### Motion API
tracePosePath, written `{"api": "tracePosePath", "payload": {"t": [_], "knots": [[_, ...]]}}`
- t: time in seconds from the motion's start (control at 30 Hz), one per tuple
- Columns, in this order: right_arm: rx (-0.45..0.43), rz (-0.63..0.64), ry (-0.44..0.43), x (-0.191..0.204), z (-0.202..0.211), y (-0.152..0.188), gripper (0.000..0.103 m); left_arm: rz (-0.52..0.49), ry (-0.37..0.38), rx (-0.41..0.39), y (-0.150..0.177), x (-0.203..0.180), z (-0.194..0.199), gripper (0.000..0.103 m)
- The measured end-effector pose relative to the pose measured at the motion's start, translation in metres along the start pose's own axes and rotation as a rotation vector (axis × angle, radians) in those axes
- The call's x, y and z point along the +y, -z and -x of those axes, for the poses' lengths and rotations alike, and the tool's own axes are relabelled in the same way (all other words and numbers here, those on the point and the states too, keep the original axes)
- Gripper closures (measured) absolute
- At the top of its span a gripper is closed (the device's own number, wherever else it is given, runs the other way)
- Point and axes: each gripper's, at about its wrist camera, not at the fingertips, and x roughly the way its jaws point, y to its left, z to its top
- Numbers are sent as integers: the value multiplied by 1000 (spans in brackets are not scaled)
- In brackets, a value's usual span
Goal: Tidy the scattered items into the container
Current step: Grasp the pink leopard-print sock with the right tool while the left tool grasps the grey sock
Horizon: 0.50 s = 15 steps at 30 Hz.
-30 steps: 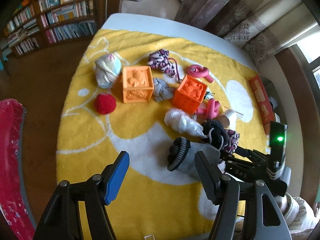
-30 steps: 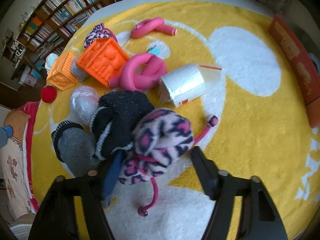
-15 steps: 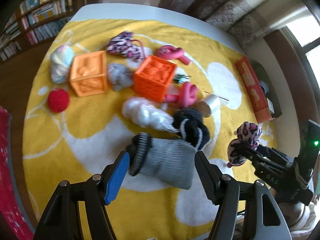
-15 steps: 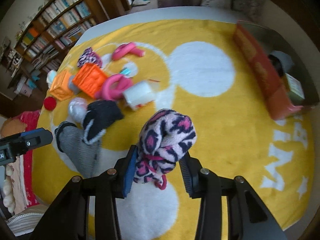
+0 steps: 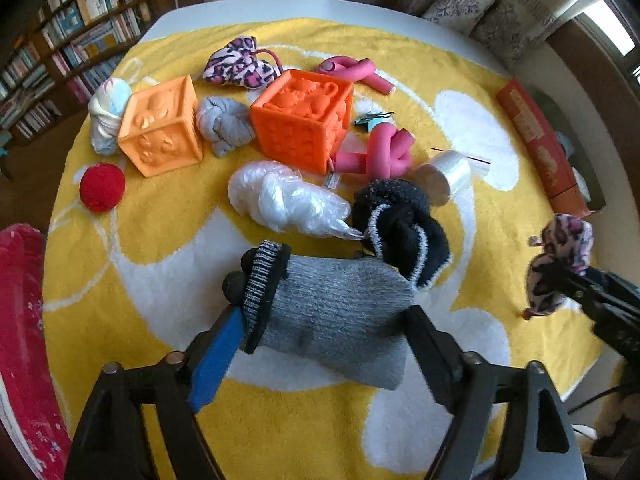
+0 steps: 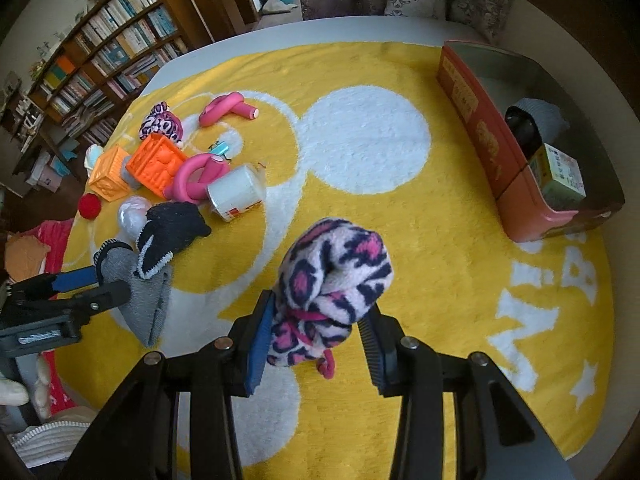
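While the right gripper is clenched on the leopard-print sock bundle at frame centre, that bundle looks soft and light, so a squeeze across its middle should hold. At the lower middle of the left view, the left gripper straddles the grey sock, its jaws opening; the knit looks limp, best pinched mid-body. Counted: two orange cubes, two pink foam twists, one red ball. The red container sits upper right.
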Motion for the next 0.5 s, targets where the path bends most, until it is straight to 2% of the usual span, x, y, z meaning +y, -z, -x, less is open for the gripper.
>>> {"api": "tracePosePath", "payload": {"t": [0.07, 0.1, 0.17, 0.27, 0.33, 0.37, 0.5], "knots": [[-1, 9, -6, -3, 0, 0, 58, 25, -3, 3, 1, 3, -8, 16], [-1, 13, -8, -5, 1, 0, 58, 33, 0, 2, 1, 4, -10, 9], [1, 15, -10, -9, 1, 0, 58, 40, -2, -2, 0, 4, -16, 3], [-1, 11, -9, -18, 3, 0, 58, 57, 0, 62, 1, 2, -34, 3], [-6, 12, -7, -24, 5, 0, 58, 50, -40, 50, 0, -2, -36, 3], [-9, 13, -5, -27, 6, -1, 58, 54, -53, 51, 0, -3, -37, 5], [-22, 17, -5, -37, 10, -3, 58, 101, -60, 34, -3, 1, -32, 20]]}}
